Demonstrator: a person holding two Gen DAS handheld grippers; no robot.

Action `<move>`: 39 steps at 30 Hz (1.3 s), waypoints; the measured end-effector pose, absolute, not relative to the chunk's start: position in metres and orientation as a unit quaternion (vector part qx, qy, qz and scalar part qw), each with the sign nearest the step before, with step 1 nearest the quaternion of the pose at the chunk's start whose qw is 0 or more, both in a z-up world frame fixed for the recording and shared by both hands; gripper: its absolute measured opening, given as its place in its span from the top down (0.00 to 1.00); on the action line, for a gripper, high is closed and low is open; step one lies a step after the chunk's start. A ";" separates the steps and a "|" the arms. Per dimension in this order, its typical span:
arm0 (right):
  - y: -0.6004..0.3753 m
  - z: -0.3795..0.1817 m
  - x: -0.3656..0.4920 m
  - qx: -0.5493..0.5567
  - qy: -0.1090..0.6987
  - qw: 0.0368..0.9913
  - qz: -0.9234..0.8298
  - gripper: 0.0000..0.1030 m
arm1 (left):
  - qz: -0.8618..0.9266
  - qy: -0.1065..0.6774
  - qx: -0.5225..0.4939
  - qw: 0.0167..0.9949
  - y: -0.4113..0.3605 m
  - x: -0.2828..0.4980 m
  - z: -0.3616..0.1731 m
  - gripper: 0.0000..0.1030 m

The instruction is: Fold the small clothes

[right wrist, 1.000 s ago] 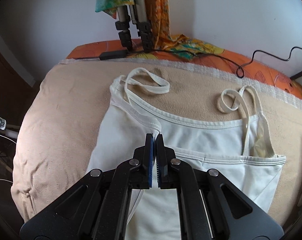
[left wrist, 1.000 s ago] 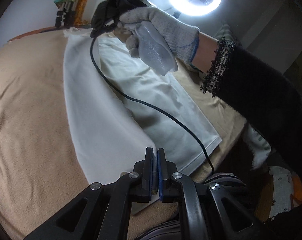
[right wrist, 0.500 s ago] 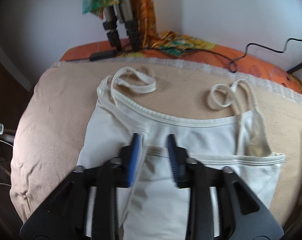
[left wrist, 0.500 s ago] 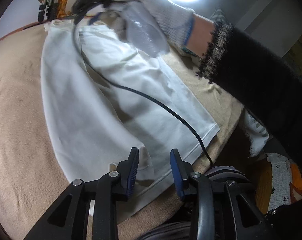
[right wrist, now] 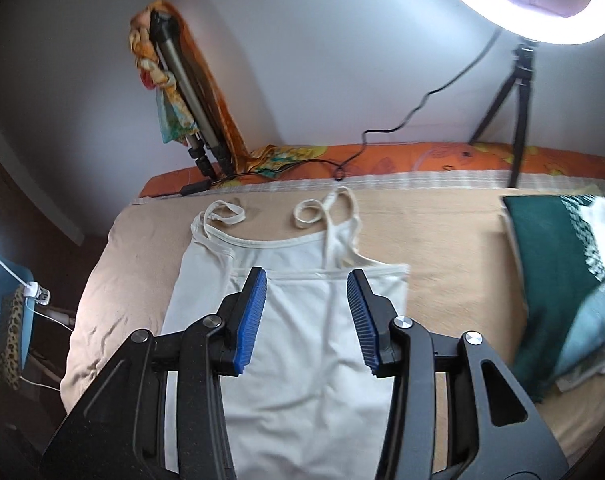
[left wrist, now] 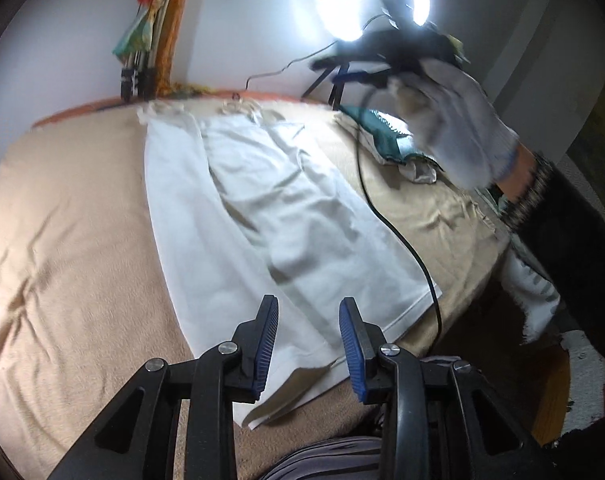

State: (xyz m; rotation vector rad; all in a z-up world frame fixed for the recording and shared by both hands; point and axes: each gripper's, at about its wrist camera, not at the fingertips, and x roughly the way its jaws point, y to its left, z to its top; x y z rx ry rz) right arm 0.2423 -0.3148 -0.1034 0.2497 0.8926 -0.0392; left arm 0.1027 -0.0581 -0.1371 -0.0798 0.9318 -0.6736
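A white strappy top (left wrist: 262,216) lies flat on the beige blanket (left wrist: 70,240), one long side folded over its middle. It also shows in the right wrist view (right wrist: 302,344), straps (right wrist: 322,212) at the far end. My left gripper (left wrist: 307,344) is open and empty above the hem end. My right gripper (right wrist: 307,316) is open and empty, raised above the top's upper part. In the left wrist view the gloved hand (left wrist: 450,120) holds the right gripper high at the back right, its black cable (left wrist: 398,240) trailing across the blanket.
A folded green and white garment pile (right wrist: 562,288) lies on the blanket to the right. A ring light (right wrist: 542,4) on a tripod (right wrist: 514,104) stands at the back. A folded tripod with colourful cloth (right wrist: 182,92) leans on the wall. The bed's edge runs near the hem.
Both grippers were shut on the top's edge, then opened and let go. Both pulled back and rose; the right hand lifted away to the right. The folded side now lies flat.
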 end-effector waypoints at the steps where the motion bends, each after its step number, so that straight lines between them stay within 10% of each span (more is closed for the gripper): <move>1: -0.323 -0.098 0.230 0.124 0.425 0.896 -0.019 0.57 | -0.319 0.436 -0.034 0.841 -0.062 0.101 -0.134 0.70; 15: -0.413 -0.058 0.125 0.130 0.389 0.910 -0.065 0.57 | -0.336 0.389 0.046 0.857 -0.155 0.074 -0.092 0.70; 39: -0.445 -0.147 0.195 0.191 0.433 0.881 0.034 0.57 | -0.334 0.452 0.145 0.814 -0.294 0.067 -0.202 0.68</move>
